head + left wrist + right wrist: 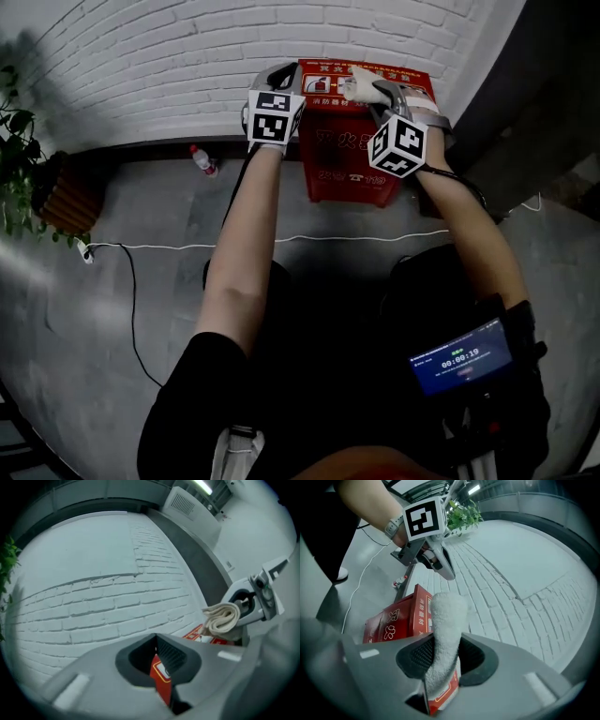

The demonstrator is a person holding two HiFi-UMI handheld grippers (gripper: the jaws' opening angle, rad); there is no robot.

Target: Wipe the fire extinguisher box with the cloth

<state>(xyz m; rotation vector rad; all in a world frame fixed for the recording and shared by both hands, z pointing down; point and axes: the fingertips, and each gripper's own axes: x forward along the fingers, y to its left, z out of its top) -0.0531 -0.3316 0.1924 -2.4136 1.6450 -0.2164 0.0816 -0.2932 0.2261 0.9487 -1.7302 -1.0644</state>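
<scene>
While our right gripper (pixel 443 656) pinches the folded white cloth (pixel 449 613) tightly between its jaws, the cloth's rounded end sticks out past the jaw tips at the top of the red fire extinguisher box (pixel 361 155). That box stands on the floor against the white brick wall (pixel 169 66). We cannot tell whether the cloth touches the lid.

Our left gripper (pixel 157 644) hangs near the box's top left corner. Its jaws are closed together on nothing, and only a sliver of red box shows through the gap behind the tips.

To wipe well, we judge that the cloth's free end should meet the lid, not the hard jaw tips. We would then drag it in overlapping strokes from edge to edge and down the front panel. The left gripper could steady a corner so the box does not slide.

The box is closed, so we cannot see what it holds. A small red-capped bottle (pixel 202 162) sits by the wall, well apart, and we cannot make out its contents.
</scene>
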